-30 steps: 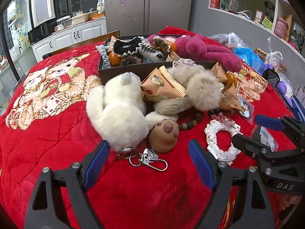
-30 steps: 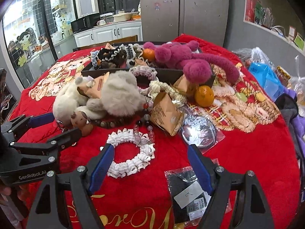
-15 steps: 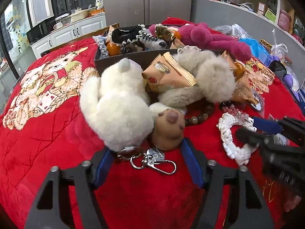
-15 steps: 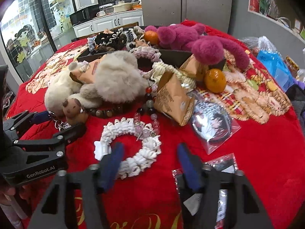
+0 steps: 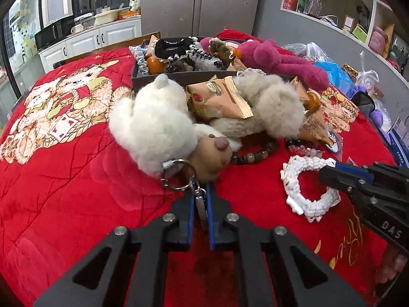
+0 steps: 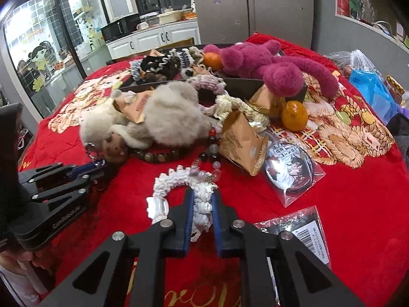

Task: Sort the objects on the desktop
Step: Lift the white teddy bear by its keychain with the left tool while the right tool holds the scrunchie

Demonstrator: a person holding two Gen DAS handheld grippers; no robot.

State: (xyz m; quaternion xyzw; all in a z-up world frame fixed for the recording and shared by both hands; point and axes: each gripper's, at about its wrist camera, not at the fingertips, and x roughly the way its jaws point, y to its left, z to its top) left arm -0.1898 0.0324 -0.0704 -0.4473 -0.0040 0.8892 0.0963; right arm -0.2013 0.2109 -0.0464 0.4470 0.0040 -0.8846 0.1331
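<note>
My left gripper (image 5: pixel 200 199) is shut on the metal keychain clip (image 5: pixel 200 204) of the white plush bear (image 5: pixel 153 130), which lies on the red blanket with a small brown plush head (image 5: pixel 212 158) beside it. My right gripper (image 6: pixel 202 204) is shut on the white crocheted scrunchie (image 6: pixel 179 181), also in the left wrist view (image 5: pixel 296 179). A dark sorting box (image 5: pixel 179 76) holding hair ties and an orange stands behind the plush toys. A grey fluffy plush (image 5: pixel 268 107) and a snack packet (image 5: pixel 219 99) lie by the box.
A pink plush (image 6: pixel 268 66) drapes over the box's right end. A bead bracelet (image 6: pixel 163 156), tan packets (image 6: pixel 240 140), an orange (image 6: pixel 294 115), a bagged round badge (image 6: pixel 288 171) and a bagged dark item (image 6: pixel 301 232) lie on the blanket. Plastic bags sit far right.
Both grippers moved forward and closed: the left on the bear's keychain clip, the right on the white scrunchie.
</note>
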